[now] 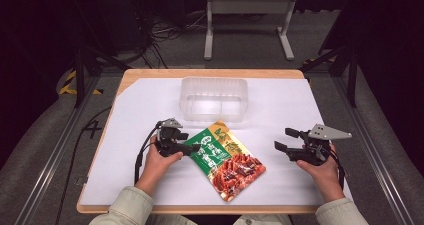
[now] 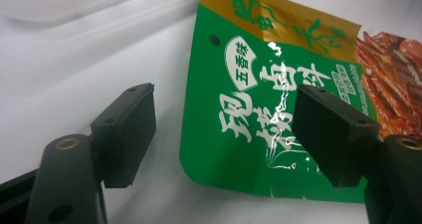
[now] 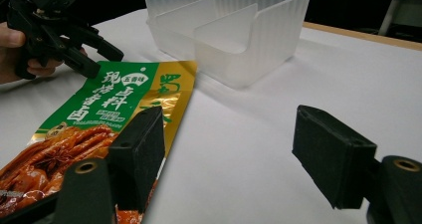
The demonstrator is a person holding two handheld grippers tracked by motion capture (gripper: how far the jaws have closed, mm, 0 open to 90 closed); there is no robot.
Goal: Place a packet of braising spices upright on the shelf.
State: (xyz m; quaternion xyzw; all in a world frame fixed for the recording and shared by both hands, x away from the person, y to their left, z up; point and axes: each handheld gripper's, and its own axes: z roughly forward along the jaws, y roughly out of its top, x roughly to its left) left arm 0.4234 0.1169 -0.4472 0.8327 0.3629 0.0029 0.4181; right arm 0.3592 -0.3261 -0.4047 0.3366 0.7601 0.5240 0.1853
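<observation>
The food packet [image 1: 227,161] is lying flat on the white sheet [image 1: 280,110], just in front of the clear plastic tub [image 1: 214,99]. The left gripper [image 1: 189,148] is being held with jaws apart over the packet's green corner, nothing clamped. The right gripper [image 1: 280,146] is being held wide apart, well away.

Wooden table under a white sheet

The table [image 1: 131,75] shows a wood rim around a white sheet [image 1: 290,110] covering most of its top. On the sheet lie a clear plastic container [image 1: 214,99] with inner dividers, toward the far edge, and just before it a green-and-gold food packet [image 1: 227,159], flat.
</observation>
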